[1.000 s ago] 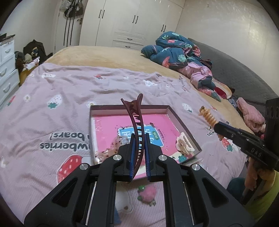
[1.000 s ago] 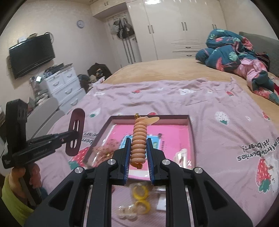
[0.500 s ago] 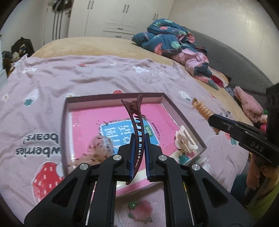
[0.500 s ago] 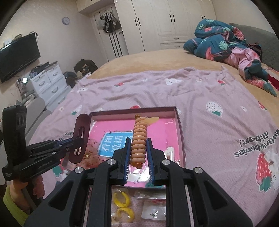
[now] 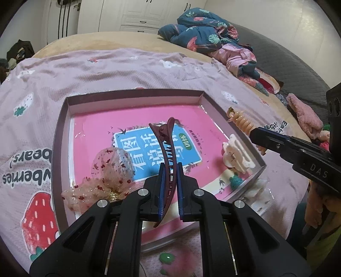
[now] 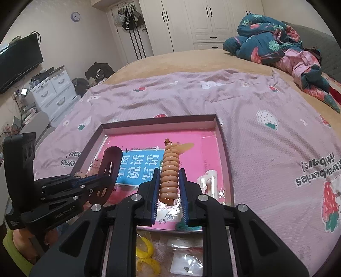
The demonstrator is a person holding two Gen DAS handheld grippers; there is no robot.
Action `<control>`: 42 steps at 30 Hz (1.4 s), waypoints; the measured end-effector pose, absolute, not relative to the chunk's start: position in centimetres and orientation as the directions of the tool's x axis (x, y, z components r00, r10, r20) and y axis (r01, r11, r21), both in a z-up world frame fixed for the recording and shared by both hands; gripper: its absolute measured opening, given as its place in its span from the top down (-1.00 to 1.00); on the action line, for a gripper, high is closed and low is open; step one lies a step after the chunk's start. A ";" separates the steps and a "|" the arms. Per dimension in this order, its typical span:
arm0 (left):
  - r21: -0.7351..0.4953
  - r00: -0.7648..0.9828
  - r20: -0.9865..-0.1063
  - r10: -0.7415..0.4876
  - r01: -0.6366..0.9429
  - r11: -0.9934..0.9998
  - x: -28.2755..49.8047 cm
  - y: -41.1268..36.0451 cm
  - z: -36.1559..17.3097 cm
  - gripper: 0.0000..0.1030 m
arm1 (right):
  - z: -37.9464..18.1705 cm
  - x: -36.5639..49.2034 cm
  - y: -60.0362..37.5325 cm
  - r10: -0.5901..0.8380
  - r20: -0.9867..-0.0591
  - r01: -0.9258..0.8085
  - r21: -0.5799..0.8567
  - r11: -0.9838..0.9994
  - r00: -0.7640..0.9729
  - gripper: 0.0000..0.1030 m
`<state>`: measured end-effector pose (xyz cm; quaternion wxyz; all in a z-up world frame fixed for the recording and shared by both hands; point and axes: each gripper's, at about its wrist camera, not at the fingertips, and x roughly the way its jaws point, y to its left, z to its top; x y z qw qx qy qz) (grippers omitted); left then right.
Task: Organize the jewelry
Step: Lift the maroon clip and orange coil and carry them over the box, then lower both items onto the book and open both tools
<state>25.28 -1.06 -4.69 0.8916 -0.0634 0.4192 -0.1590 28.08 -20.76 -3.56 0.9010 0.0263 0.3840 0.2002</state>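
Jewelry split between two grips over tray (image 5: 60, 136): maroon clip (image 5: 168, 168) pinched in left gripper (image 5: 169, 191), peach coil tie (image 6: 169, 172) clamped in right gripper (image 6: 169, 191). Left view alone shows sheer bow (image 5: 102, 183) with red flecks and gold centre, draped at tray's near-left corner, plus green-and-pink bauble (image 5: 168, 258) on blanket (image 5: 106, 70) near bottom edge. Right view alone shows yellow hoops (image 6: 146, 253) and a clear packet (image 6: 187, 264) lying just short of tray's near rim, also dresser (image 6: 51, 93), screen (image 6: 19, 61) and clock (image 6: 75, 16). Cream claw clip (image 5: 236, 153) seen in both, resting in tray's near-right corner. Both grippers angled downward, side by side, hovering over near half of tray; each visible in other's view, held from below by a hand (image 6: 23, 240), with a yellow-green sleeve (image 6: 15, 255) beside it. Clip: long, curved, toothed along inner edge, hinged end pointing away, tail hanging past fingers toward camera. Coil: stacked glossy rings standing upright between blue pads, small brown charm at top, flat peach tab sticking out to right. Tray: shallow, brown-rimmed, pink card bearing blue label lining floor, set on lilac strawberry-print blanket across bed.
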 end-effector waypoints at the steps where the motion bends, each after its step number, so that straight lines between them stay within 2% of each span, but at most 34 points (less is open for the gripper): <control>1: -0.245 0.596 -0.729 -0.336 0.230 0.942 25.3 -1.0 -4.8 0.93 | -3.8 28.3 -20.5 0.384 -0.685 -0.343 0.204 0.917 0.619 0.67; 11: -0.234 0.597 -0.739 -0.312 0.206 0.950 25.0 -0.2 -4.4 0.93 | -7.2 29.4 -17.9 0.379 -0.726 -0.353 0.198 0.914 0.573 0.67; 21: -0.235 0.607 -0.739 -0.294 0.176 0.956 24.1 0.9 -3.5 0.73 | -9.3 29.0 -17.9 0.404 -0.733 -0.355 0.234 0.905 0.547 0.65; 24: -0.226 0.611 -0.739 -0.285 0.175 0.958 23.9 0.9 -3.3 0.62 | -8.8 28.5 -18.4 0.415 -0.724 -0.360 0.242 0.901 0.551 0.49; 29: -0.222 0.623 -0.731 -0.280 0.170 0.960 23.4 1.0 -2.4 0.50 | -7.2 26.9 -19.5 0.422 -0.697 -0.365 0.241 0.899 0.579 0.39; 32: -0.223 0.639 -0.717 -0.278 0.168 0.960 22.9 1.3 -1.4 0.41 | -5.9 26.1 -20.4 0.436 -0.677 -0.361 0.261 0.895 0.593 0.24; 33: -0.222 0.646 -0.712 -0.277 0.167 0.961 22.6 1.4 -1.0 0.33 | -5.3 25.7 -20.6 0.440 -0.667 -0.362 0.263 0.894 0.602 0.15; 36: -0.224 0.670 -0.689 -0.275 0.164 0.961 21.8 1.7 0.3 0.07 | -3.7 24.6 -21.5 0.434 -0.636 -0.352 0.261 0.899 0.638 -0.30; 42: -0.192 0.716 -0.656 -0.239 0.148 0.970 20.3 2.0 2.8 -0.33 | -0.7 22.8 -23.4 0.424 -0.580 -0.339 0.255 0.906 0.696 -0.57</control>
